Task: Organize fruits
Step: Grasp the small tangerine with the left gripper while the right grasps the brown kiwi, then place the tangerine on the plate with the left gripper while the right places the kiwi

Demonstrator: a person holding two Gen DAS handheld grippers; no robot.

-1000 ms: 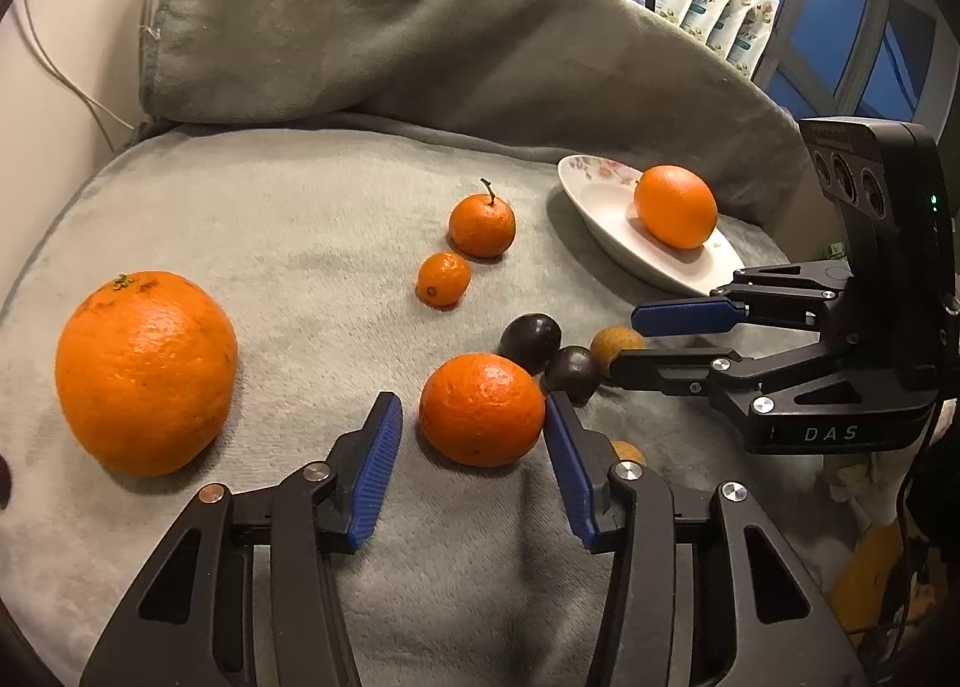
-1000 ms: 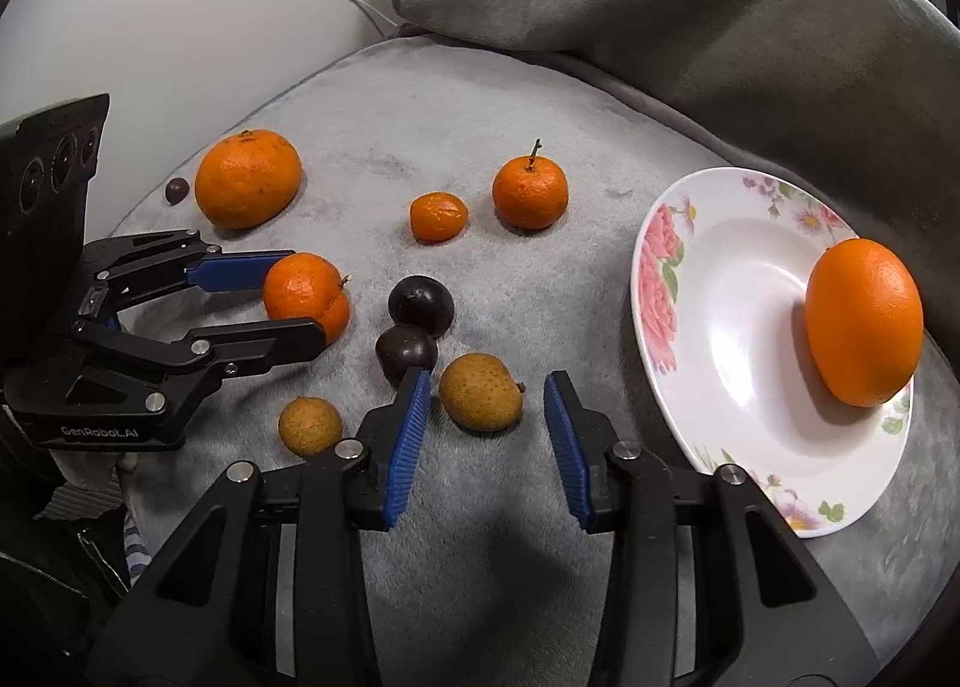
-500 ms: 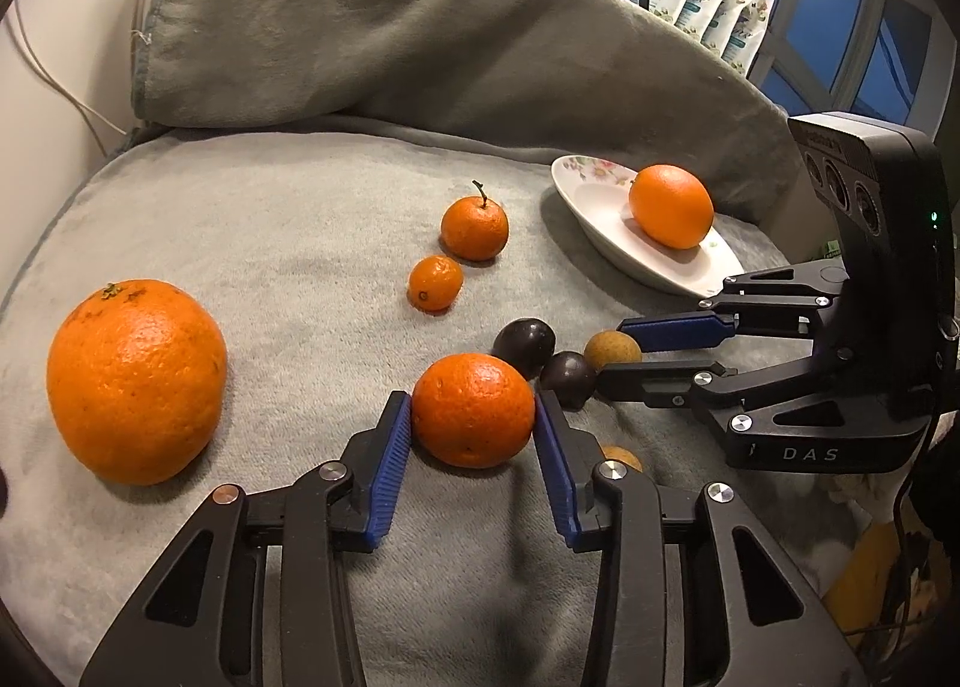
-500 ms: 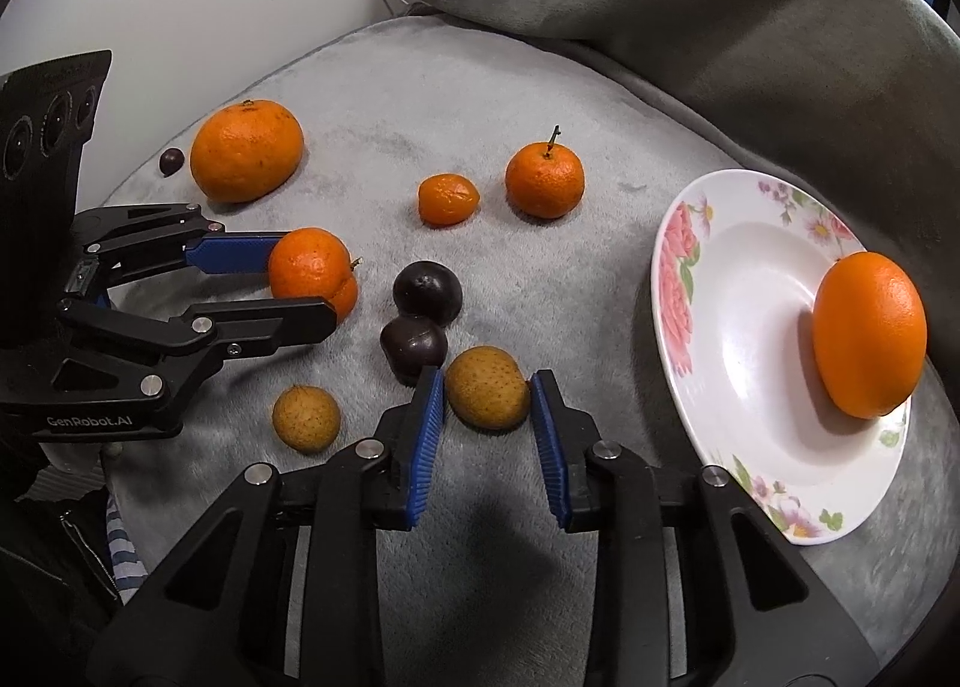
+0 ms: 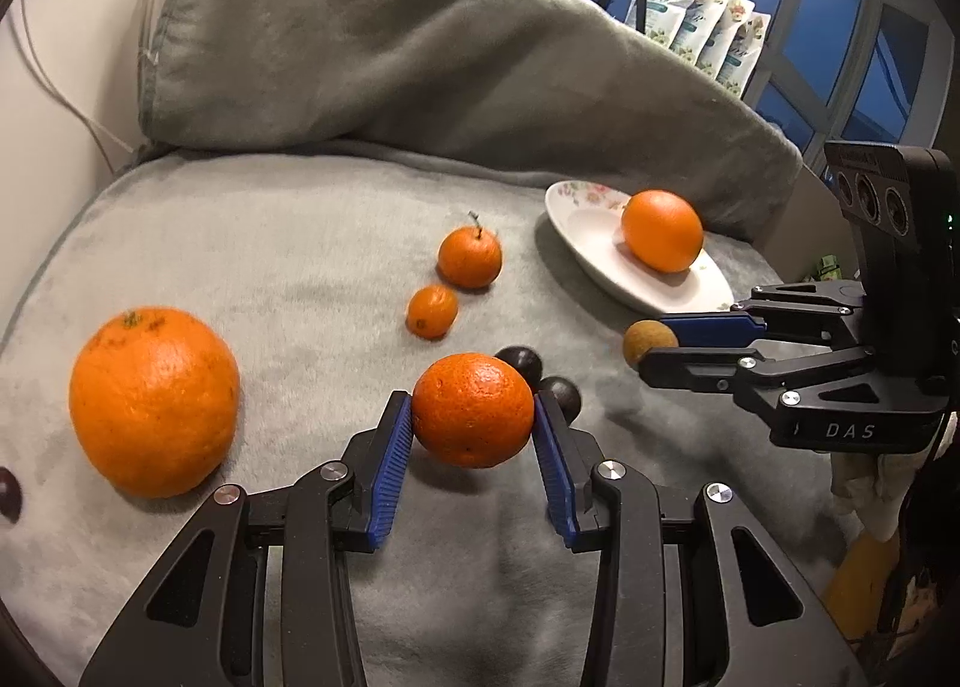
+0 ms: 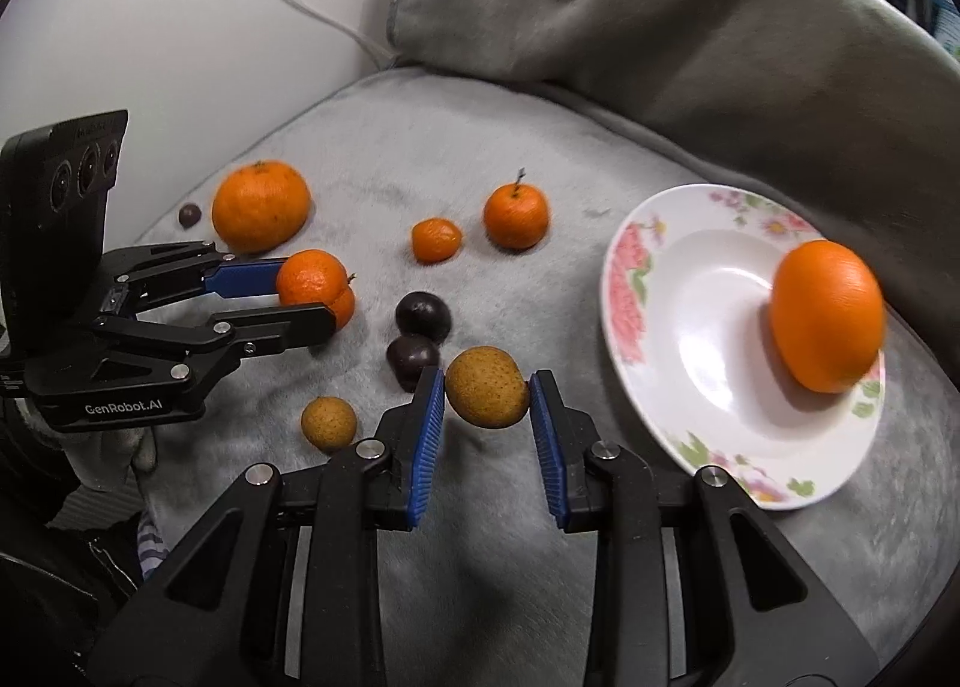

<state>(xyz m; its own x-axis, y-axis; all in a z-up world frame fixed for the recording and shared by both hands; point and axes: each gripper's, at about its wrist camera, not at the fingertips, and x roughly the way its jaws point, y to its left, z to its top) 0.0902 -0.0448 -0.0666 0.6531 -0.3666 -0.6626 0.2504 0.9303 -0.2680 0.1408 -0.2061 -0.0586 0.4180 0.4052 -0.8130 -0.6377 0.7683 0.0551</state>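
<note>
My left gripper is shut on a medium orange, both blue pads pressed against its sides low over the grey blanket. My right gripper is shut on a round brown fruit, held a little above the blanket beside the flowered white plate. One large orange lies in that plate. In the left wrist view the right gripper shows at the right with the brown fruit at its tip. The right wrist view shows the left gripper holding its orange.
On the blanket lie a big orange, a stemmed mandarin, a small mandarin, two dark fruits, a small brown fruit and a tiny dark fruit. A grey cushion rises behind.
Both grippers closed on the fruit between their pads. The right gripper has since lifted the brown fruit slightly off the blanket, away from the dark fruits.
</note>
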